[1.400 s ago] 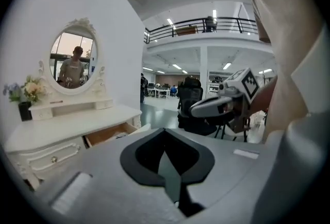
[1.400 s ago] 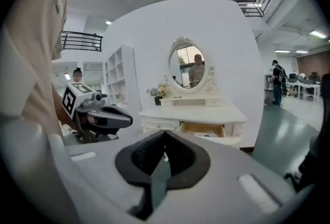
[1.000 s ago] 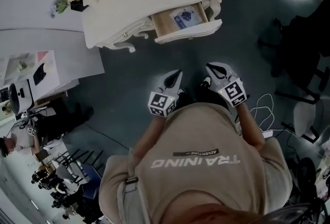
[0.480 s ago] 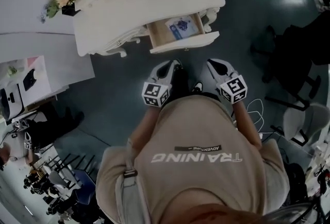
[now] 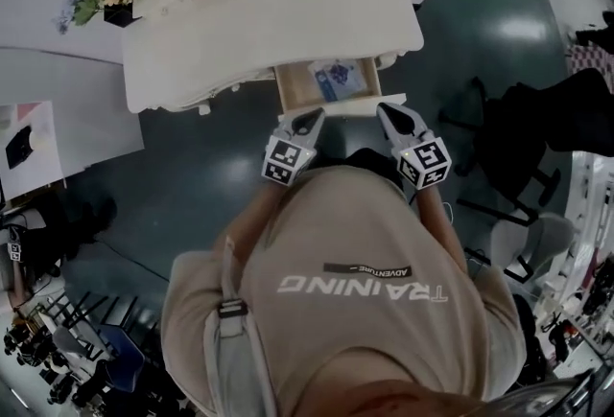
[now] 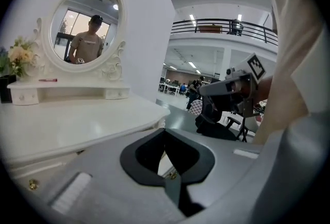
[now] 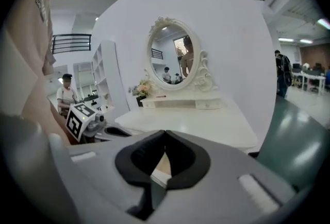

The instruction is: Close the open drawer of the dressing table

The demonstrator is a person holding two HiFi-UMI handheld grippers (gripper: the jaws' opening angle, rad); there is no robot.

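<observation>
left gripper (image 5: pixel 314 116): jaws clenched, empty | right gripper (image 5: pixel 388 111): likewise | drawer (image 5: pixel 338 105): open, front just ahead of both tips, seemingly pinched into blunt pushers toward dressing table (image 5: pixel 269 12)

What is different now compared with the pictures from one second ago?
The person has stepped towards the dressing table, and the left tool and right tool have come forward to the front of the drawer. Nothing was gripped or released. Unchanged: drawer open, both tools shut and empty.
</observation>
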